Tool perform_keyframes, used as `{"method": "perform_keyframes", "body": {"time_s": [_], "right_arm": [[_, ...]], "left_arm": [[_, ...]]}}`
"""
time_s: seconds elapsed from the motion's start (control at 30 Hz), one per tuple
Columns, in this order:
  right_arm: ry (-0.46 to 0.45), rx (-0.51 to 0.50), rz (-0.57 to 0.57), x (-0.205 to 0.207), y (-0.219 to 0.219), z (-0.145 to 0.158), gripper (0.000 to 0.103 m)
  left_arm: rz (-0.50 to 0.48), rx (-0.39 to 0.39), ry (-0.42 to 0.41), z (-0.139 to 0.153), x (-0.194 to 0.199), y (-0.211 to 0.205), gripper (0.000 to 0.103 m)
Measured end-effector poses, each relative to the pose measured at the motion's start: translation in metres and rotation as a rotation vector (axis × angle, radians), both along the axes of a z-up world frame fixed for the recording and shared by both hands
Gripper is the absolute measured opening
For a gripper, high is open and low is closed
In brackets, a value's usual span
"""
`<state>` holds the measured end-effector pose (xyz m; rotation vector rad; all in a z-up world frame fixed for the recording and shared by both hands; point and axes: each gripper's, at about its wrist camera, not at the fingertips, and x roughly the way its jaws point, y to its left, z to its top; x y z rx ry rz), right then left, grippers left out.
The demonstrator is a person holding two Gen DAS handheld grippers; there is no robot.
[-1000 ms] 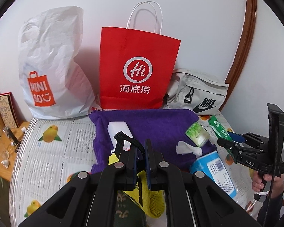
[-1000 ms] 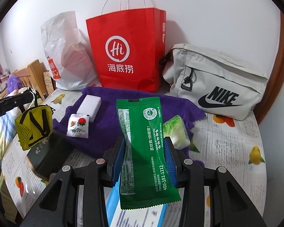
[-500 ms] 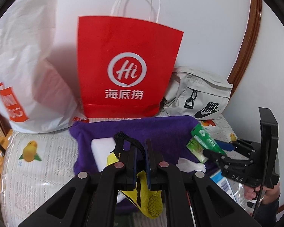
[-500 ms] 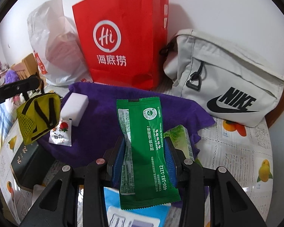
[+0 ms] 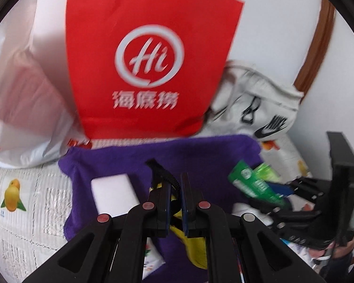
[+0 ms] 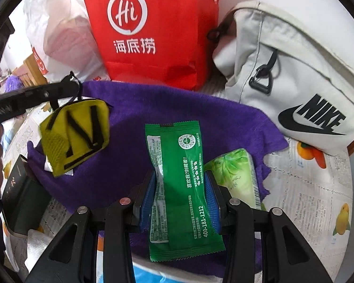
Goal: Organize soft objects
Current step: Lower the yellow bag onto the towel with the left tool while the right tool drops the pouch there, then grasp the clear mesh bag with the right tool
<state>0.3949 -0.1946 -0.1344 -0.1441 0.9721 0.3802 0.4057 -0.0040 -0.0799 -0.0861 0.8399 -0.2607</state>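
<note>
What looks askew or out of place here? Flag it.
The green packet buckles inward where the right gripper jaws pinch it. The yellow pouch dangles tilted by its black strap from the left gripper. Nothing spilled.

Red paper bag [image 5: 151, 70] upright at wall — white plastic bag [image 5: 23, 99] left, grey Nike bag [image 6: 295, 82] right.

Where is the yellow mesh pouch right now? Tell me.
In the right wrist view the yellow mesh pouch hangs at the left by its black strap from the left gripper, above the purple towel, left of the green packet.
</note>
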Motion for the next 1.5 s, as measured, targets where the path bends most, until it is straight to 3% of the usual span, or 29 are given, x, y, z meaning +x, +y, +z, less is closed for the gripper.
{"method": "perform_keyframes", "body": {"time_s": [0.33, 0.4, 0.47, 0.6, 0.67, 0.8, 1.17, 1.43, 1.5], "right_arm": [[0.038, -0.013, 0.014, 0.012, 0.01, -0.013, 0.042], [0.039, -0.018, 0.005, 0.014, 0.01, -0.013, 0.042], [0.029, -0.017, 0.005, 0.014, 0.011, -0.012, 0.044], [0.011, -0.017, 0.012, 0.009, 0.013, -0.007, 0.055], [-0.003, -0.022, 0.008, 0.006, 0.014, -0.005, 0.06], [-0.023, -0.021, -0.001, -0.002, 0.014, 0.005, 0.061], [-0.099, 0.044, -0.031, -0.069, 0.01, 0.041, 0.061], [-0.032, 0.157, 0.027, -0.136, 0.033, 0.042, 0.063], [-0.021, 0.173, 0.055, -0.152, 0.044, 0.039, 0.072]], "left_arm": [[0.052, 0.029, 0.016, -0.009, -0.003, 0.019, 0.009], [0.061, 0.037, 0.028, -0.011, -0.004, 0.025, 0.014], [0.066, 0.055, 0.031, -0.013, -0.006, 0.027, 0.028], [0.074, 0.086, 0.026, -0.012, -0.012, 0.031, 0.033], [0.084, 0.091, 0.025, -0.01, -0.015, 0.034, 0.043], [0.103, 0.087, 0.013, -0.003, -0.026, 0.041, 0.045], [0.154, 0.048, -0.03, 0.019, -0.086, 0.057, 0.045], [0.159, 0.021, -0.014, 0.021, -0.133, 0.069, 0.047], [0.159, 0.012, -0.012, 0.019, -0.146, 0.073, 0.052]]}}
